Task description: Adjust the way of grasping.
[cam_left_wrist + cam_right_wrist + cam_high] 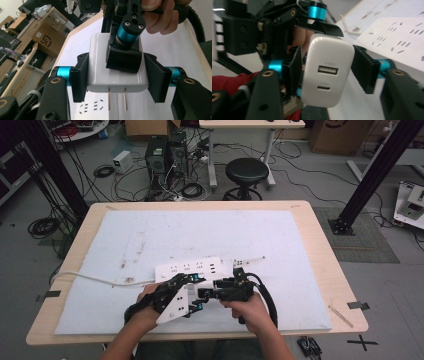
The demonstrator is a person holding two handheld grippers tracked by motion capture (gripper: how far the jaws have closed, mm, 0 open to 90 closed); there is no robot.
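Note:
A white USB charger (115,75) with two flat prongs is held above the white power strip (192,268). My left gripper (116,77) is shut on its two sides, prongs pointing back toward the camera. My right gripper (328,72) clamps its broad faces crosswise, and one of its pads (122,60) lies flat on the upper face. The charger (327,72) shows its two USB ports in the right gripper view. In the high view, the left gripper (194,292) and right gripper (207,290) meet tip to tip just in front of the strip.
The power strip (397,40) lies on a white mat (200,235) covering the wooden table (325,265); its white cable (95,279) runs off the left edge. A black stool (246,172) and floor cables lie beyond the far edge.

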